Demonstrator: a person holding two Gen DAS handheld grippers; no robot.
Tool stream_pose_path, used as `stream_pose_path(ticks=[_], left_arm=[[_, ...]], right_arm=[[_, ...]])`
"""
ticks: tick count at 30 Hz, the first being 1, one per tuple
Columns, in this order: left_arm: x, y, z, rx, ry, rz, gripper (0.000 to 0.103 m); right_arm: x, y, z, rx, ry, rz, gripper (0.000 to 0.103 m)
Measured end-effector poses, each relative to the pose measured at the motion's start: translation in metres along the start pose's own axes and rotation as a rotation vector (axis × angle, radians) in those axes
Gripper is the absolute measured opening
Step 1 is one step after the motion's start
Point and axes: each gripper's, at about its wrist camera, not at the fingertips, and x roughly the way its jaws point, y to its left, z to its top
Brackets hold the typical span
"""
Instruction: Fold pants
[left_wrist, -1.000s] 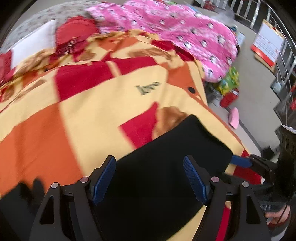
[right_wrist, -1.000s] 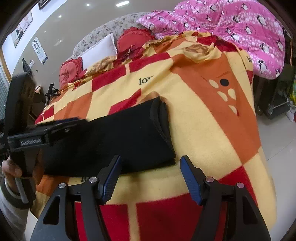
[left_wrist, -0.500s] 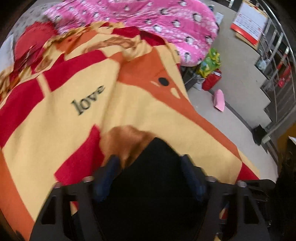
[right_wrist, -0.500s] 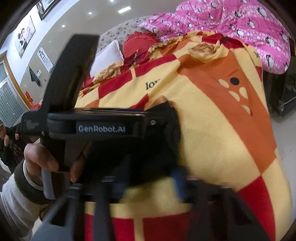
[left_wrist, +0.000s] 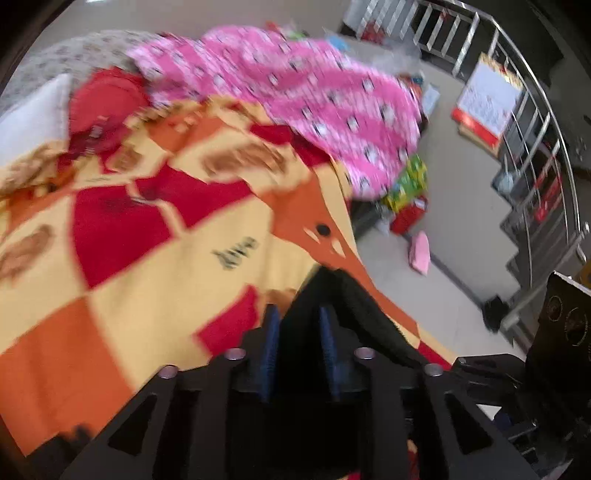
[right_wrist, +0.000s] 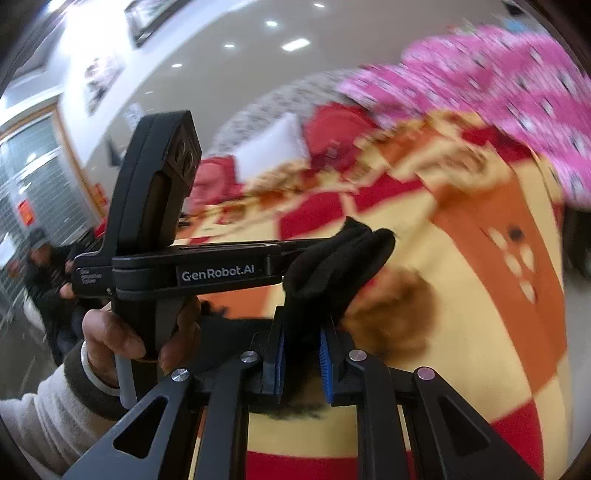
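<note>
Black pants (right_wrist: 325, 273) bunch above the checked blanket (right_wrist: 461, 295). Both the left gripper (left_wrist: 298, 332) and right gripper (right_wrist: 301, 354), jaws just closing, pinch the pants' folded edge.

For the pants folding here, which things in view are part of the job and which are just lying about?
Part of the job:
- black pants, bunched up
- left gripper, jaws closed on the pants
- right gripper, jaws closed on the pants
- checked blanket underneath

Lying about:
- pink quilt
- red cushion
- white pillow
- pink item on the floor
</note>
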Motion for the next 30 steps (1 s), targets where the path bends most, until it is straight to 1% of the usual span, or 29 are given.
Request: stream_pose_path(ticks=[2, 4, 6, 8, 11, 12, 13, 14, 15, 17, 18, 20, 21, 22, 23, 24, 25, 26, 27, 28, 30], left_arm=[[-0.042, 0.017, -0.011, -0.039, -0.061, 0.031, 0.043], [-0.076, 0.031, -0.026, -0.083, -0.104, 0.068, 0.05], [-0.11, 0.051, -0.048, -0.138, -0.141, 0.13, 0.051], [-0.136, 0.072, -0.073, -0.2, -0.161, 0.183, 0.051], [-0.161, 0.088, -0.106, -0.261, -0.172, 0.239, 0.054], [-0.167, 0.095, -0.118, -0.287, -0.174, 0.254, 0.054], [-0.17, 0.099, -0.127, -0.308, -0.172, 0.264, 0.055], [-0.173, 0.102, -0.137, -0.33, -0.169, 0.274, 0.055], [-0.174, 0.105, -0.146, -0.352, -0.164, 0.282, 0.055], [-0.176, 0.105, -0.161, -0.386, -0.141, 0.285, 0.055], [-0.176, 0.103, -0.164, -0.395, -0.136, 0.283, 0.055], [-0.172, 0.099, -0.17, -0.411, -0.129, 0.27, 0.058], [-0.171, 0.1, -0.171, -0.418, -0.129, 0.256, 0.059], [-0.167, 0.099, -0.173, -0.427, -0.127, 0.239, 0.063], [-0.161, 0.107, -0.169, -0.432, -0.125, 0.228, 0.065], [-0.156, 0.107, -0.17, -0.435, -0.119, 0.219, 0.065], [-0.149, 0.111, -0.17, -0.437, -0.112, 0.217, 0.065], [-0.14, 0.109, -0.17, -0.44, -0.095, 0.22, 0.065], [-0.129, 0.111, -0.169, -0.444, -0.076, 0.222, 0.065], [-0.119, 0.116, -0.167, -0.446, -0.06, 0.223, 0.064], [-0.101, 0.116, -0.162, -0.448, -0.029, 0.223, 0.063]], right_arm=[[0.003, 0.028, 0.009, -0.063, 0.001, 0.032, 0.015], [0.009, 0.052, 0.012, -0.11, 0.004, 0.058, 0.015], [0.026, 0.081, 0.01, -0.16, 0.03, 0.106, 0.015], [0.043, 0.101, 0.004, -0.189, 0.066, 0.143, 0.015], [0.083, 0.135, -0.011, -0.236, 0.152, 0.215, 0.015], [0.104, 0.147, -0.021, -0.253, 0.199, 0.238, 0.015], [0.115, 0.152, -0.026, -0.259, 0.225, 0.245, 0.02], [0.133, 0.156, -0.034, -0.255, 0.265, 0.248, 0.022], [0.156, 0.158, -0.045, -0.23, 0.33, 0.242, 0.028], [0.174, 0.157, -0.056, -0.178, 0.431, 0.254, 0.034], [0.169, 0.157, -0.056, -0.174, 0.429, 0.275, 0.036], [0.148, 0.152, -0.048, -0.176, 0.402, 0.325, 0.047], [0.134, 0.145, -0.04, -0.17, 0.368, 0.335, 0.061], [0.121, 0.137, -0.032, -0.166, 0.319, 0.312, 0.07], [0.112, 0.132, -0.026, -0.169, 0.278, 0.273, 0.072], [0.105, 0.124, -0.021, -0.177, 0.238, 0.201, 0.072], [0.104, 0.117, -0.019, -0.175, 0.227, 0.153, 0.071], [0.107, 0.108, -0.018, -0.163, 0.23, 0.107, 0.069], [0.115, 0.098, -0.02, -0.143, 0.253, 0.065, 0.065], [0.121, 0.09, -0.02, -0.136, 0.265, 0.048, 0.058], [0.133, 0.08, -0.026, -0.14, 0.281, -0.007, 0.051]])
